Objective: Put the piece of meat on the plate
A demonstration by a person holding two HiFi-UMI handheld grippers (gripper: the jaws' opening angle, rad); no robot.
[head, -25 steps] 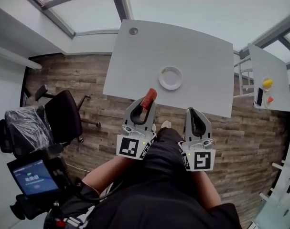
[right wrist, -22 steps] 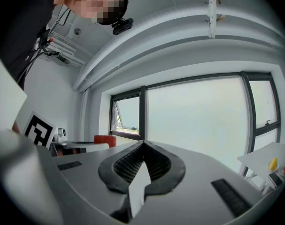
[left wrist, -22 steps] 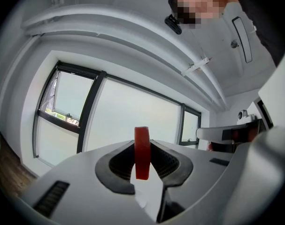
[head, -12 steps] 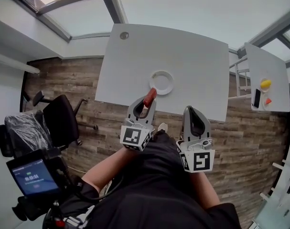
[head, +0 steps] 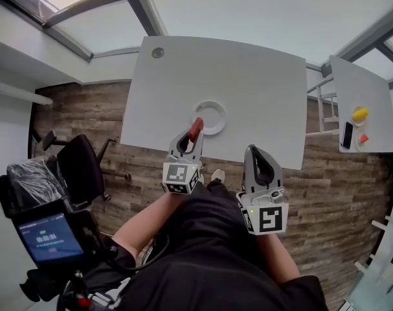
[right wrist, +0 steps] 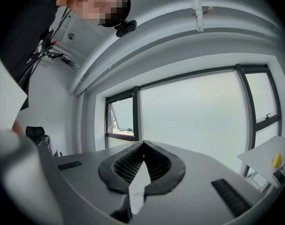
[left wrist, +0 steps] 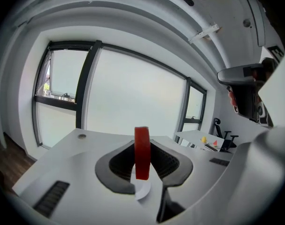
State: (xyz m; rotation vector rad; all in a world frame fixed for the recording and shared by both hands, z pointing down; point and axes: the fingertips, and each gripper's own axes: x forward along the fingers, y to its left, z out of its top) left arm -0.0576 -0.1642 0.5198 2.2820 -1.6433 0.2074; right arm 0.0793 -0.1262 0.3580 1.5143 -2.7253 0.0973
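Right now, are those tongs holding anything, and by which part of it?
The left tongs pinch the red piece of meat by its near end; the rest sticks out past the tips. The right tongs are shut and empty.

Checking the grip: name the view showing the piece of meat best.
The left gripper view: the piece of meat stands large, clamped between the jaws. Head view: small, by the plate; right gripper view: absent.

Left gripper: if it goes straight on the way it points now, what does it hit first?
Most likely the white plate: the left gripper, shut on the piece of meat, points at its near rim. Its height above the table is unclear, so it may pass over the rim.
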